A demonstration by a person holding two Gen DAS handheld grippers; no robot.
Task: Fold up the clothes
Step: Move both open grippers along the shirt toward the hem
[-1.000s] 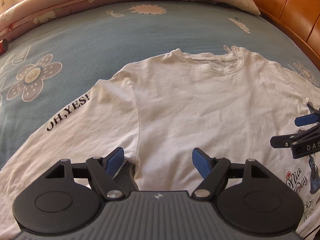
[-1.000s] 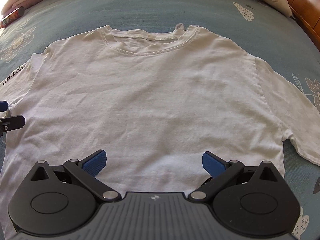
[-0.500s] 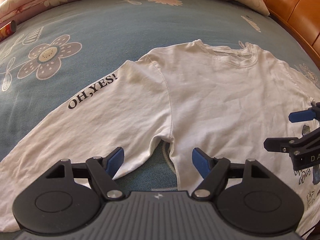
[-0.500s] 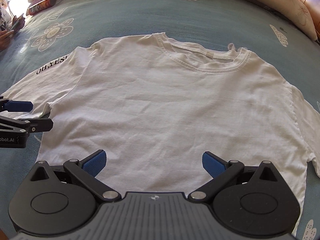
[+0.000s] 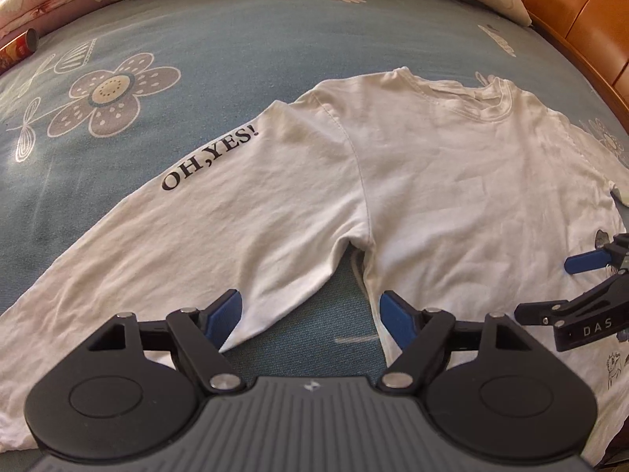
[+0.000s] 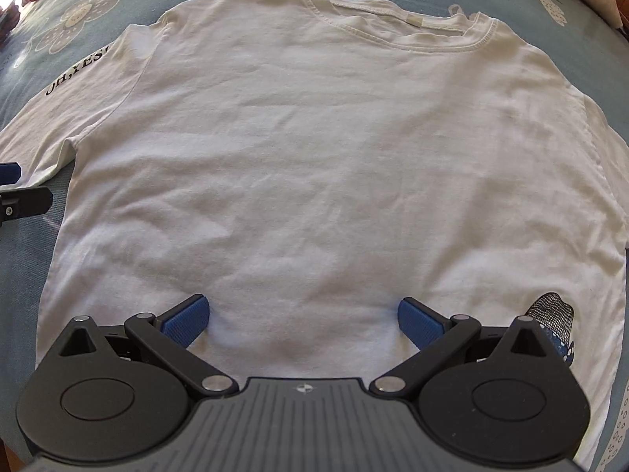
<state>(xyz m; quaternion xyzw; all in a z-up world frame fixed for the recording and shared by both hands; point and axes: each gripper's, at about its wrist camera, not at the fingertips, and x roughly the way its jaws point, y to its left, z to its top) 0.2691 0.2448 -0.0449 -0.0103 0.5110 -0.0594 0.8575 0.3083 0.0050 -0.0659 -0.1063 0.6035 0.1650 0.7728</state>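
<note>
Sliding leftward: left tool toward sleeve.

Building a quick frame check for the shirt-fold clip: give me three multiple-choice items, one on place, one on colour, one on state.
1. Where is the "OH,YES!" print?
A. on a sleeve of the white shirt
B. on the collar
C. on the bedsheet

2. What colour are the pads of the left hand-held gripper?
A. red
B. blue
C. yellow

3. How does the white shirt lie?
A. rolled in a ball
B. folded in half
C. spread flat, unfolded

Key:
1 A, the black letters run along the sleeve beside the shoulder seam.
2 B, both pads at the finger ends show blue against the black arms.
3 C, body, collar and sleeve lie open on the blue floral bedsheet, with both grippers open above it.
</note>
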